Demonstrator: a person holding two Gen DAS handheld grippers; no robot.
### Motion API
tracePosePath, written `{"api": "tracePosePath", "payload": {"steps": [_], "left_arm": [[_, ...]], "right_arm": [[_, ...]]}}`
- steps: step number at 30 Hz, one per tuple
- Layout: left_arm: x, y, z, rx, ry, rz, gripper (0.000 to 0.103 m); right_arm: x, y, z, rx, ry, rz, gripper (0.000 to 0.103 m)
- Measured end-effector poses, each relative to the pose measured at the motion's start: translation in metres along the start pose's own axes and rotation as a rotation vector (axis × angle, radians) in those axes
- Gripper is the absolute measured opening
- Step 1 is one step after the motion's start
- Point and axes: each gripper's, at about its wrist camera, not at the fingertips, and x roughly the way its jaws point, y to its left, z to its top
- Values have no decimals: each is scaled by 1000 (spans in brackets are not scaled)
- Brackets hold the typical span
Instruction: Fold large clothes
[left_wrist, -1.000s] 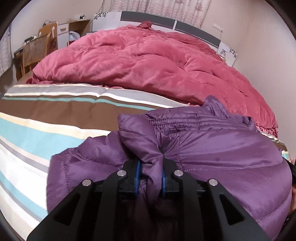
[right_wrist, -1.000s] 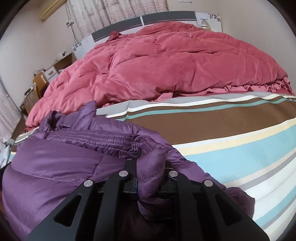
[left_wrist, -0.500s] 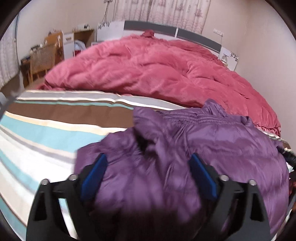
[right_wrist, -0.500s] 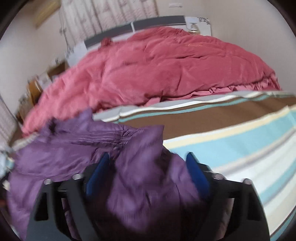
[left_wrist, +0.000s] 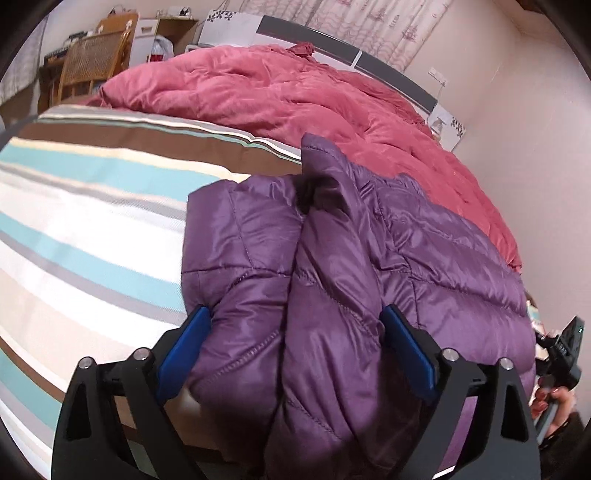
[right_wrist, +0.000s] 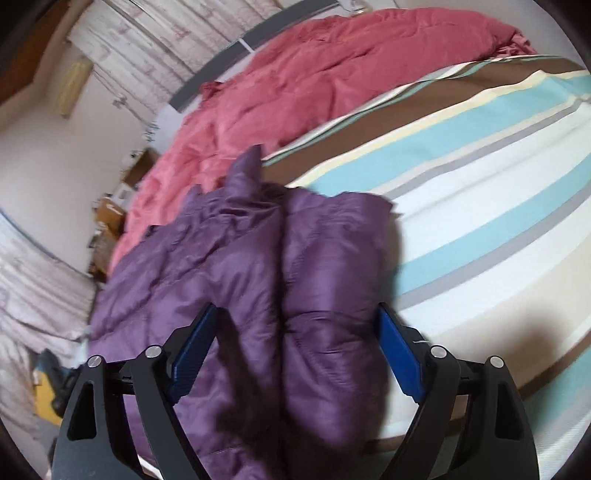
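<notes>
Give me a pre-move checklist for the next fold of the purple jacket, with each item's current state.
1. Left gripper open, blue pads either side of the fabric: ok.
2. Right gripper open: ok.
3. Purple jacket lying on the striped bedsheet: ok.
4. Jacket folded flat and tidy: not ok, a bulky ridge runs down its middle.
5. Jacket apart from the pink quilt: cannot tell, its far edge lies close against it.
6. Jacket fully on the bed: cannot tell, its near end is hidden behind the grippers.
</notes>
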Motion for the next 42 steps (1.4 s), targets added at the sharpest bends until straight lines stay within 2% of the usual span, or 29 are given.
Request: {"api": "tracePosePath", "payload": {"steps": [1, 3, 4, 6, 9, 11, 16, 21, 30, 34, 37, 38, 39, 41, 42], "left_arm": [[1, 1, -1, -20, 3, -17, 81], [0, 4, -3, -51, 0, -42, 66], [0, 5, -5, -70, -1, -65, 61], [-4, 5, -9, -83, 1, -95, 43], [-13, 3, -15, -74, -8, -130, 29], [-22, 3, -20, -72, -13, -152, 24], [-41, 3, -31, -72, -8, -194, 18], [-68, 1, -58, -62, 7, -229, 18], [-107, 0, -113, -103, 17, -285, 18], [-116, -2, -130, -82, 3, -268, 20], [-113, -1, -132, -94, -18, -234, 34], [-112, 1, -132, -108, -21, -220, 47], [-111, 2, -133, -115, -21, -219, 56], [-113, 6, -135, -129, -31, -229, 68], [-114, 7, -135, -134, -36, -226, 75]], "right_arm": [[3, 4, -2, -9, -2, -5, 78], [7, 10, -3, -21, 2, -9, 53], [8, 12, -5, -21, 8, 0, 49], [7, 16, -7, -19, 9, 13, 32], [-1, 19, -6, -24, 7, 37, 21], [-8, 19, -6, -24, 5, 52, 19], [-26, 15, -11, 1, 8, 85, 18], [-54, 4, -28, 6, 19, 108, 18], [-98, -14, -65, 13, 30, 127, 18], [-104, -29, -83, 9, 36, 127, 18], [-101, -31, -89, 0, 10, 125, 23], [-101, -29, -89, -9, -2, 92, 34], [-101, -28, -89, -16, -9, 62, 49], [-107, -22, -88, -35, -32, 27, 55], [-111, -19, -88, -45, -43, 14, 55]]}}
